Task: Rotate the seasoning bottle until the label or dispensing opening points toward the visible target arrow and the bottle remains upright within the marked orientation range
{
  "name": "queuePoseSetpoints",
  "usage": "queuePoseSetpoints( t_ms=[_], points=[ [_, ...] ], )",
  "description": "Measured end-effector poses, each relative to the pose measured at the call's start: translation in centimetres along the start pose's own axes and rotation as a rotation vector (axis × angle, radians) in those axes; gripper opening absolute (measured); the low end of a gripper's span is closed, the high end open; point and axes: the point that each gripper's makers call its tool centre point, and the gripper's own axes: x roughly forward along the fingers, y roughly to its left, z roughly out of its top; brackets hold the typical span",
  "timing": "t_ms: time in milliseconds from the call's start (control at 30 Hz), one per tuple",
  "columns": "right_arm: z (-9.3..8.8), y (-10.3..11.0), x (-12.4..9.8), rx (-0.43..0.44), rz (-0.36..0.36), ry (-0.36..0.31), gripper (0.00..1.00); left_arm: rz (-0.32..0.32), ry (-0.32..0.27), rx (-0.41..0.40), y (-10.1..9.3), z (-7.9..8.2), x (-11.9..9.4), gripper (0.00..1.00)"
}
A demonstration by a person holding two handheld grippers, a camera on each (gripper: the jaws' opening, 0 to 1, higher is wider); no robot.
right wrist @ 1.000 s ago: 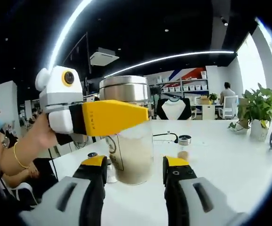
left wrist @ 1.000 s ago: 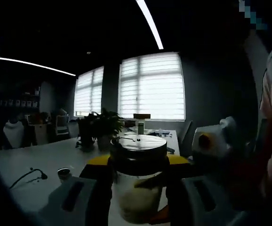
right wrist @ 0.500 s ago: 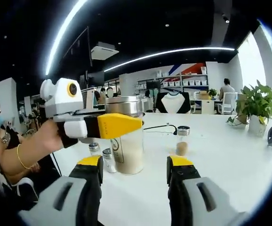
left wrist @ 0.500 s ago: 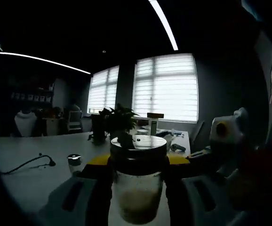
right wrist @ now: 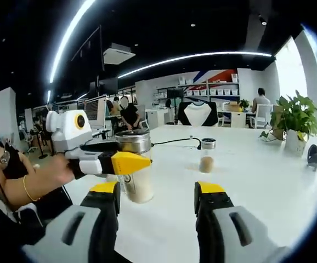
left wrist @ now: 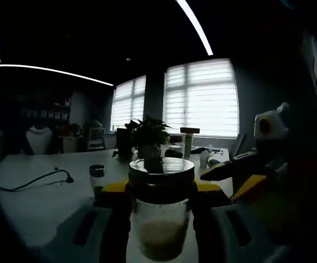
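Holding the seasoning bottle [left wrist: 161,211] between its two jaws, the left gripper [left wrist: 161,219] was clenched on the glass body just below the metal lid [left wrist: 161,170]. One such big bottle was in view; it stood upright and held a pale powder filling about its lower third. In the right gripper view the same seasoning bottle [right wrist: 136,181] stood on the white worktop [right wrist: 246,186], with the left gripper [right wrist: 126,163] reaching in from the left side, its yellow-tipped jaws pressed on the bottle under the lid. A hand [right wrist: 57,170] with a thin bracelet on the wrist held this gripper level.

The right gripper [right wrist: 156,200] was released: its two jaws stood wide apart, with nothing between them, and the bottle was ahead of the left jaw, not touching it. In the left gripper view the right gripper [left wrist: 241,178] appeared at the right, near the bottle but apart from it.

Farther on the worktop stood one small shaker [right wrist: 206,155] with a dark cap and brown content in its lower part. A dark cable [right wrist: 175,141] lay behind it. One potted plant [right wrist: 291,123] stood at the far right edge. Several people [right wrist: 126,112] were in the background.
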Motion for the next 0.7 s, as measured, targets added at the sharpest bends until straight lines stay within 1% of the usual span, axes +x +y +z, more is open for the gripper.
queuePoseSetpoints(
  t_ms=[67, 200, 267, 400, 567, 633, 700],
  points=[
    [-0.2, -0.1, 0.1, -0.007, -0.006, 0.013, 0.53, 0.001, 0.02, -0.028, 0.2, -1.2, 0.0, 0.45],
    [-0.1, 0.0, -0.1, -0.031, -0.013, 0.024, 0.53, 0.01, 0.025, -0.016, 0.6, -2.9, -0.2, 0.45],
    [-0.1, 0.1, -0.1, -0.035, -0.016, 0.024, 0.53, 0.009, 0.022, -0.004, 0.8, -3.2, -0.3, 0.45],
    [-0.3, 0.3, -0.3, -0.041, -0.024, 0.023, 0.53, 0.003, 0.023, 0.014, 1.3, -4.5, -0.8, 0.45],
    [-1.0, 0.8, -0.6, -0.035, -0.027, 0.026, 0.53, -0.001, 0.027, 0.021, 1.6, -5.8, -1.2, 0.45],
    [-0.9, 1.0, -0.6, -0.018, -0.019, 0.004, 0.53, 0.002, 0.045, 0.039, 1.5, -6.4, -1.2, 0.45],
    [-1.2, 1.1, -0.7, -0.007, -0.021, 0.007, 0.55, 0.003, 0.05, 0.038, 1.6, -7.0, -1.2, 0.45]
  ],
)
